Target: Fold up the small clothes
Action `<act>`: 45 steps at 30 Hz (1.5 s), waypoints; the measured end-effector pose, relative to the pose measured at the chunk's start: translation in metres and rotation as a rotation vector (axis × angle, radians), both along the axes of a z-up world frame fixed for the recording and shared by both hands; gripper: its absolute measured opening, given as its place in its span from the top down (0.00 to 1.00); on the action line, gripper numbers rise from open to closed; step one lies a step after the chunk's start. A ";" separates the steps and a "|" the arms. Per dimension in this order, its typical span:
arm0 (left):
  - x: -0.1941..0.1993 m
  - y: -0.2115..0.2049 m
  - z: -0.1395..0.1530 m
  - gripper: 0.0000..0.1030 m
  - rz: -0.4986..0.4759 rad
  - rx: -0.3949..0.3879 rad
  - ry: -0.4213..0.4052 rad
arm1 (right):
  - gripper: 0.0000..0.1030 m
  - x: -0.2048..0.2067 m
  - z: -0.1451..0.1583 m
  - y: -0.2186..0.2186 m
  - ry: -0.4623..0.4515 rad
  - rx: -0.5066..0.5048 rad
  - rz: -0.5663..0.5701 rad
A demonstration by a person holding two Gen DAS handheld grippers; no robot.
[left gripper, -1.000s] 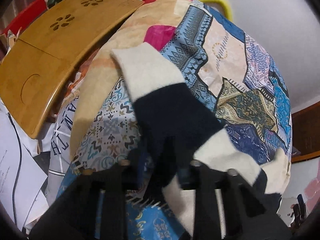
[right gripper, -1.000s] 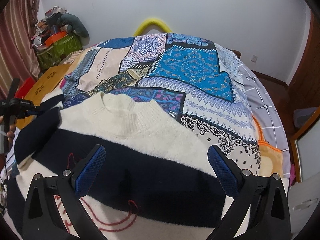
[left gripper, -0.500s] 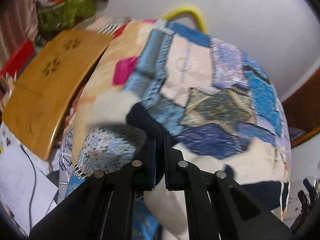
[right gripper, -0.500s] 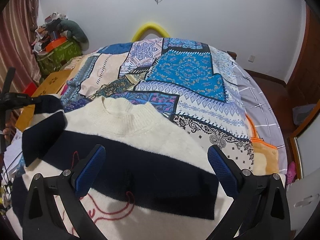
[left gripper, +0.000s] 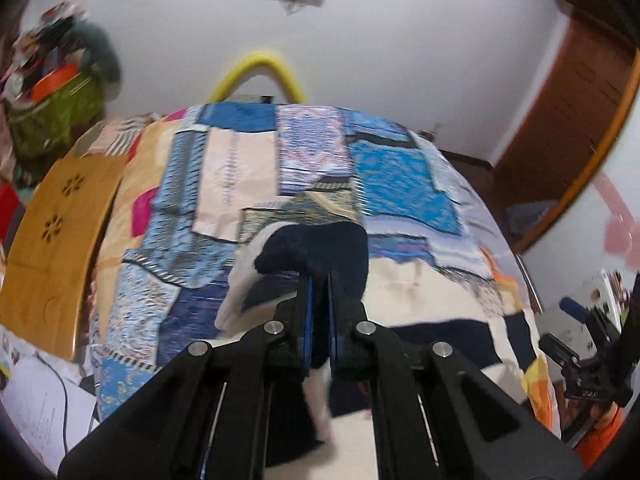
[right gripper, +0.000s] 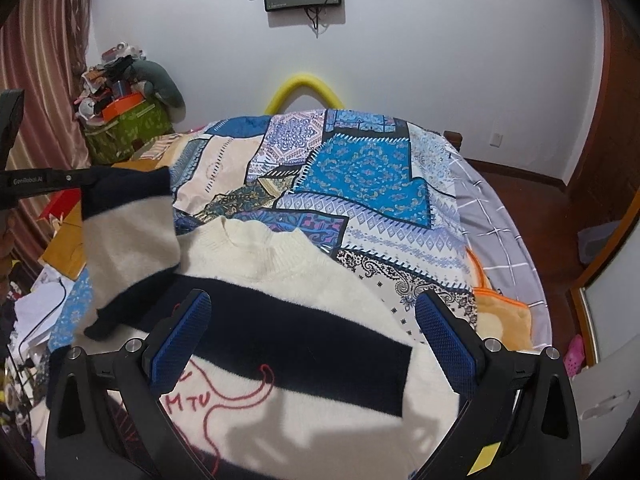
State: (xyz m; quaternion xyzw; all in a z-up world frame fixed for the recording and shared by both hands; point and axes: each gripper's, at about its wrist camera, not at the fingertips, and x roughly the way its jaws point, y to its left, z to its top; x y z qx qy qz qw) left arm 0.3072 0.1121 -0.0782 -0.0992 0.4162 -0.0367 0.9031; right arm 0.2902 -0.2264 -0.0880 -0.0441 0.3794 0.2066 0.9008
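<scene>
Sweater (right gripper: pixel 304 320), fuzzy cream-and-navy knit, sleeve (right gripper: pixel 128 232) pinched in left tool (left gripper: pixel 319 288).

Sweater (right gripper: pixel 304 320) lies on bed (right gripper: pixel 400 208); sleeve (right gripper: pixel 128 232) lifted at left.

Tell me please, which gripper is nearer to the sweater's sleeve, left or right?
Left. The left gripper is shut on the sleeve and holds it lifted. The right gripper is open above the sweater's body, apart from the sleeve.

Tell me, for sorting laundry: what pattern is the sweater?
Cream with wide navy bands and red stitched lettering on the sweater; clearest in the right wrist view.
</scene>
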 end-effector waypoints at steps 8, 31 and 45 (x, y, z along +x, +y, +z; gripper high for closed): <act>-0.012 -0.073 -0.014 0.95 -0.109 -0.020 0.025 | 0.02 -0.014 -0.002 -0.012 -0.001 -0.016 0.007; -0.050 -0.117 -0.030 0.80 -0.192 0.144 0.071 | 0.02 -0.034 0.002 0.013 -0.005 -0.031 0.079; -0.071 0.006 -0.032 0.34 -0.005 0.237 0.038 | 0.02 -0.020 -0.011 0.092 0.038 -0.097 0.199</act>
